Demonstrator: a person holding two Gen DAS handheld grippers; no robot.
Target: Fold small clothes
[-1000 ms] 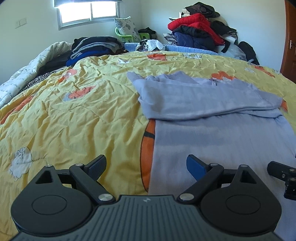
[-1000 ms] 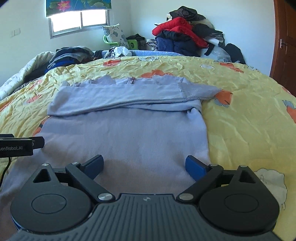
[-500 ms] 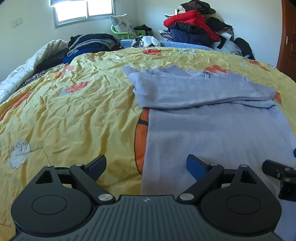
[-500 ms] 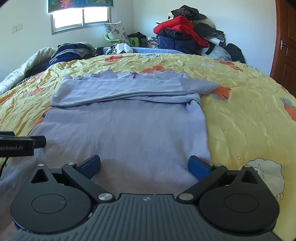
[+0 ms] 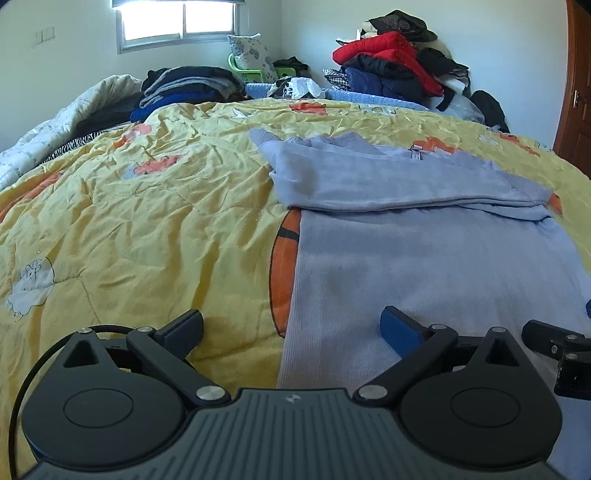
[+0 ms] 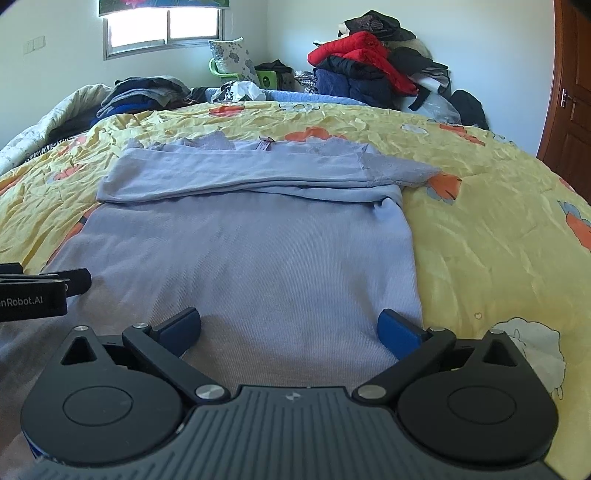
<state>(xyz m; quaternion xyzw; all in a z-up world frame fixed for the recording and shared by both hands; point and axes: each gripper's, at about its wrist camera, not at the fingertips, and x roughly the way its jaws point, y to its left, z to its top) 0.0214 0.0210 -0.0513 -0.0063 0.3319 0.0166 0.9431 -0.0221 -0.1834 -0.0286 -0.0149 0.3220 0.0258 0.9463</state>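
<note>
Home bedroom. Large bed [image 5: 110, 221] under a yellow cartoon-print quilt [image 6: 498, 221] fills the frame. Heaped jackets and clothes [image 5: 388, 62] upper right against the wall, folded dark clothes [image 5: 184, 85] upper left, window [image 5: 177, 22] top left, wooden door [image 6: 569, 92] at right edge.

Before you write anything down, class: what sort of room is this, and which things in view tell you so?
Most likely a bedroom in a home: a wide bed under a crinkled yellow cartoon-print quilt, a pale lilac knit garment spread flat on it, and heaped red and dark jackets against the far wall.
</note>
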